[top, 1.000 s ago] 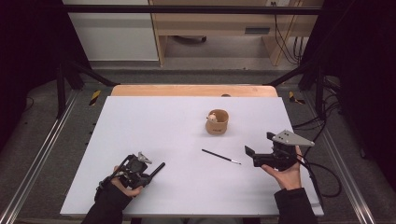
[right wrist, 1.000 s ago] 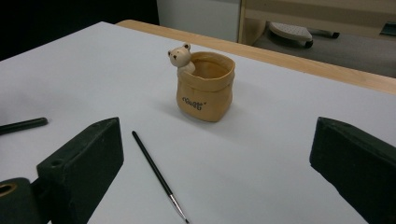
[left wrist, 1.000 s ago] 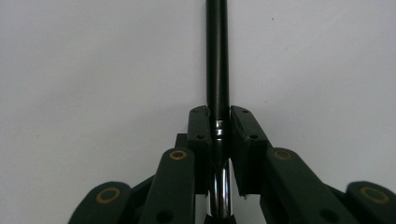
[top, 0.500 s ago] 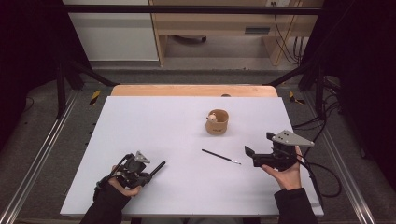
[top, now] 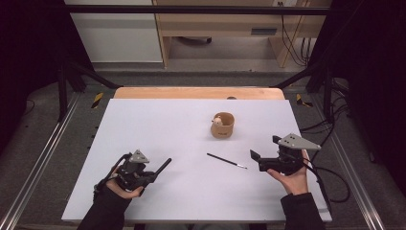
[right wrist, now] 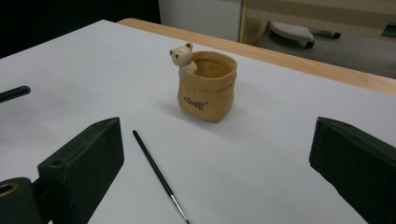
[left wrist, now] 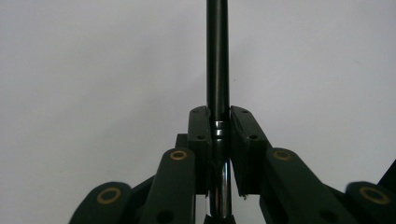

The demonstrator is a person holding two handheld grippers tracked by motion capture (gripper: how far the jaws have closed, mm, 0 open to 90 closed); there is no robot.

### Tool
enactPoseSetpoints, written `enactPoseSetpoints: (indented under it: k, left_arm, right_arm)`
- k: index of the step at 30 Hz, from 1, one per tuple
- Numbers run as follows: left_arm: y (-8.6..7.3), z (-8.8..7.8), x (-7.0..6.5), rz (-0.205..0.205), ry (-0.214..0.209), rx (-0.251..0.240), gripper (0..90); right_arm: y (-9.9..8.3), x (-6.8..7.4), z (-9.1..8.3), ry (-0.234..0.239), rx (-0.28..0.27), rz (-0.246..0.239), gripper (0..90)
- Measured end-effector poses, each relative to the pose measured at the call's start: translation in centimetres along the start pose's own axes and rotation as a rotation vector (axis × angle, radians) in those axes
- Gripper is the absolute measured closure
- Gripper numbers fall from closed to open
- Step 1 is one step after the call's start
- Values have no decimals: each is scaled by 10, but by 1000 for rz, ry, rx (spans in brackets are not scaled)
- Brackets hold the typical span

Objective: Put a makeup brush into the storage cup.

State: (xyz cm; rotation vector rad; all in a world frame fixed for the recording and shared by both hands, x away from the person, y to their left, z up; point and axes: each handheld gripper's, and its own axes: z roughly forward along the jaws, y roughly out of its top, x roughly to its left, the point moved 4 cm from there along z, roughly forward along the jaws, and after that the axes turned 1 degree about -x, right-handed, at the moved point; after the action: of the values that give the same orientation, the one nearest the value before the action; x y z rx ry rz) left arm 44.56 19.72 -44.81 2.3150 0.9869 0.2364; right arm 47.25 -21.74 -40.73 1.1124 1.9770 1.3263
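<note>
The left gripper (top: pixel 160 168) sits low at the near left of the white table (top: pixel 158 120), and its jaws are clamped on a black pen (left wrist: pixel 217 56). In the left gripper view the pen runs straight up from between the two pads (left wrist: pixel 200 135), its black shaft above them and a shiny metal section below, pinched tight with no gap at either side. From above, the pen pokes out of the gripper toward the middle of the table, tilted a little upward.

The right gripper (top: pixel 263 152) is held at the near right, its jaws spread wide with nothing between them. In its own view the two black pads (right wrist: pixel 81 168) stand far apart at the bottom corners, and between them farther off lies a thin brush (right wrist: pixel 156 170) flat on the table, bristle end nearest the camera. Beyond the brush stands a tan cup (right wrist: pixel 207 86) shaped like a sack, with a small bear figure on its rim. From the high view the brush (top: pixel 226 160) lies between the two grippers, nearer the right one, and the cup (top: pixel 222 125) stands just beyond it, apart from both.

The pen's far end is cut off at the top of the left gripper view. The writing on the cup is too small to read, and the brush tip runs off the bottom edge of the right gripper view
</note>
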Motion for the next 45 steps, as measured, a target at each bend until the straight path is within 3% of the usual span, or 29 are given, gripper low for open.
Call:
enactPoseSetpoints:
  k: [7, 17, 32, 45]
  left_arm:
    - [7, -7, 2, -2, 0, -52, 787]
    - [30, -9, 0, 39, 3, -95, 787]
    - [61, -11, -16, 148, -26, -102, 787]
    - [76, -6, -28, 212, -67, -97, 787]
  right_arm:
    - [4, 4, -1, 3, -10, -15, 37]
    - [12, 16, 1, 19, -4, -49, 35]
    - [27, 37, 8, 54, 4, -118, 45]
    - [34, 58, 17, 99, 27, -180, 59]
